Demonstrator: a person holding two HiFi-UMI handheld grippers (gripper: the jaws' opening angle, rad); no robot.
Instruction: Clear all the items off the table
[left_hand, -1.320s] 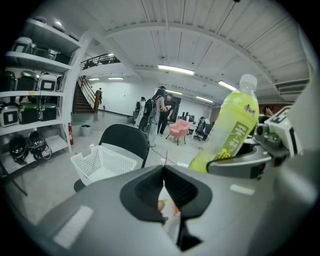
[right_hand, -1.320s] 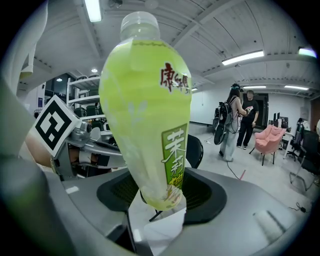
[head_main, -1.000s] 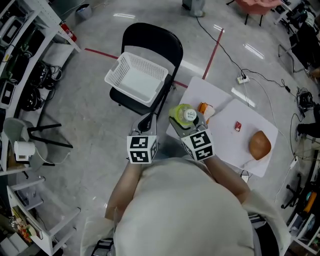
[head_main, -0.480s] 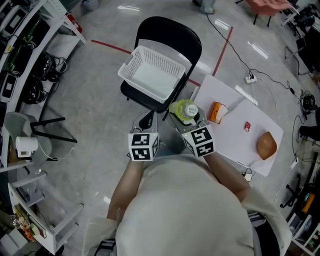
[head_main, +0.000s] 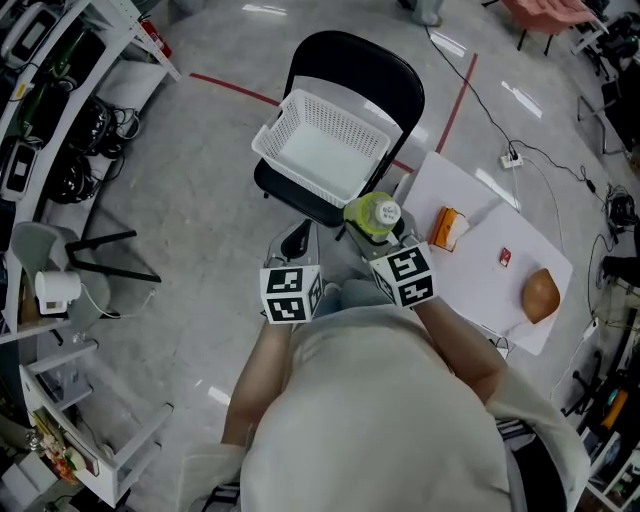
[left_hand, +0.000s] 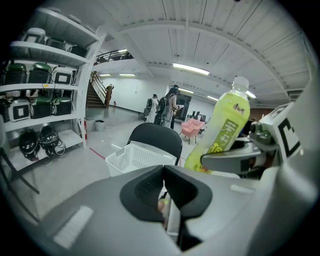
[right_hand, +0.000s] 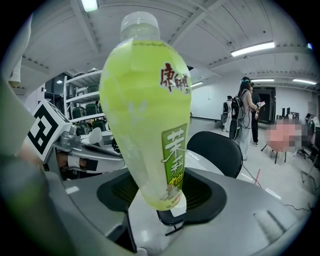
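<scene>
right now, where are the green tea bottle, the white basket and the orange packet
green tea bottle (right_hand: 145, 115): right gripper view, middle of its body
white basket (head_main: 322, 160): head view, bare bottom
orange packet (head_main: 445, 226): head view, top face

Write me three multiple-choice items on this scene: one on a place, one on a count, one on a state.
1. Where does the white basket stand?
A) on the floor
B) on the black chair
C) on a stool

2. How many items lie on the white table?
A) one
B) three
C) five

3. What is the right gripper doing?
A) gripping a green tea bottle
B) hanging open and empty
C) gripping a cup

Key:
1 B, the basket rests on the chair's seat.
2 B, an orange packet, a small red item and a brown round item lie there.
3 A, its jaws clamp the bottle's lower end.
</scene>
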